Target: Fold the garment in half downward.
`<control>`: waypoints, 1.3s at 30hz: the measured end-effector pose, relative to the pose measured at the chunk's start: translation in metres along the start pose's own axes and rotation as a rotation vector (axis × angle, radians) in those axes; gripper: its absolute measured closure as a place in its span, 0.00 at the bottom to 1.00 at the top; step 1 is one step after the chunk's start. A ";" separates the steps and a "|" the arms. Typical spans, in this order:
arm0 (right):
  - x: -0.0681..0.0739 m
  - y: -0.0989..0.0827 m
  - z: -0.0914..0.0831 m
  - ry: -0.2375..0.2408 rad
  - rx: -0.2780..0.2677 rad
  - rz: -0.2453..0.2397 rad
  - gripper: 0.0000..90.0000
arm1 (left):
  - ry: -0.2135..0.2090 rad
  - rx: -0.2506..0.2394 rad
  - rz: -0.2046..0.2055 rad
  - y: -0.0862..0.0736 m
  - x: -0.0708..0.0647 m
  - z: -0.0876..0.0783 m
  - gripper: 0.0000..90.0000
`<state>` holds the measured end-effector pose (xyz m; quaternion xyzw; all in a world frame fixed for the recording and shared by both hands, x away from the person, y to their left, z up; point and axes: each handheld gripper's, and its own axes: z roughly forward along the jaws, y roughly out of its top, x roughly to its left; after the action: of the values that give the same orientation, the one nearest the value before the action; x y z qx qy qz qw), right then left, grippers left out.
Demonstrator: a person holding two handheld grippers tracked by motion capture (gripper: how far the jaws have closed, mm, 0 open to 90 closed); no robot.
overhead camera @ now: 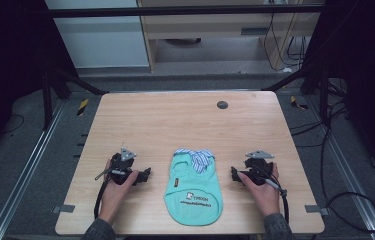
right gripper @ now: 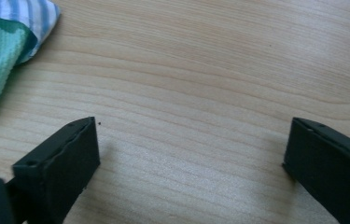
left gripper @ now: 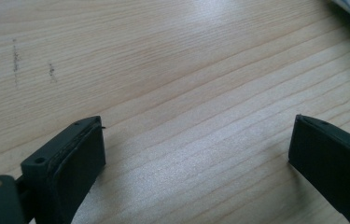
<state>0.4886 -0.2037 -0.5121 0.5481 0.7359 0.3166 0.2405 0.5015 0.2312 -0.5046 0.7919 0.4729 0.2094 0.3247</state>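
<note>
High view puts the shirt (overhead camera: 193, 190) flat on the table (overhead camera: 175, 120) between the left gripper (overhead camera: 146, 174) and right gripper (overhead camera: 234, 173), both gaping wide with nothing between the jaws. Thin fabric lying flush could slip a shallow pinch, or a jaw may catch just one layer and drag it crooked; how thick the collar is, I probably can't judge.

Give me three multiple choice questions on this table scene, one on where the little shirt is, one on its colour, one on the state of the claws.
1. Where does the small mint-green knit shirt with striped collar lie?
A. between the two claws
B. at the wooden table's far edge
C. on the floor

2. What colour is its collar?
A. red
B. blue and white striped
C. black

3. How do the left claw and right claw stand?
A. both shut on the shirt
B. one open, one shut
C. both open, empty

Answers: 1 A, the high view shows it midway; 2 B, stripes show; 3 C, bare wood between the jaws.
</note>
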 end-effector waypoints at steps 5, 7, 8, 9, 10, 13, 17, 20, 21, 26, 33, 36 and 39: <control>0.003 0.000 -0.005 0.012 -0.003 -0.028 0.15 | -0.032 -0.036 0.012 0.003 -0.003 -0.006 0.05; 0.005 0.002 -0.009 0.025 -0.011 -0.041 0.20 | -0.056 -0.035 0.008 0.006 -0.006 -0.006 0.06; 0.007 0.005 -0.013 0.049 -0.021 -0.050 0.25 | -0.096 -0.043 -0.005 0.011 -0.008 -0.007 0.06; 0.007 0.005 -0.013 0.049 -0.021 -0.050 0.25 | -0.096 -0.043 -0.005 0.011 -0.008 -0.007 0.08; 0.008 0.011 -0.015 0.063 -0.014 -0.070 0.32 | -0.127 -0.054 -0.010 0.020 -0.010 -0.008 0.08; 0.010 0.019 -0.016 0.084 -0.015 -0.095 0.41 | -0.139 -0.045 0.022 0.037 -0.013 -0.007 0.12; 0.013 0.027 -0.015 0.112 -0.006 -0.128 0.48 | -0.149 -0.038 0.050 0.053 -0.015 -0.005 0.18; 0.020 0.037 -0.014 0.150 0.012 -0.173 0.56 | -0.150 -0.015 0.085 0.069 -0.019 -0.003 0.18; 0.020 0.037 -0.014 0.150 0.012 -0.173 0.56 | -0.150 -0.015 0.085 0.069 -0.019 -0.003 0.19; 0.030 0.052 -0.008 0.210 0.034 -0.193 0.70 | -0.161 0.013 0.131 0.091 -0.026 0.006 0.27; 0.038 0.072 0.004 0.249 0.023 -0.198 0.83 | -0.172 0.023 0.158 0.108 -0.033 0.019 0.44; 0.043 0.085 0.018 0.274 0.031 -0.208 0.84 | -0.179 0.038 0.173 0.118 -0.037 0.030 0.50; 0.045 0.090 0.026 0.277 0.033 -0.204 0.84 | -0.190 0.046 0.165 0.121 -0.041 0.038 0.50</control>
<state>0.5533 -0.1374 -0.4646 0.4257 0.8189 0.3508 0.1586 0.5811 0.1418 -0.4462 0.8518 0.3778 0.1483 0.3313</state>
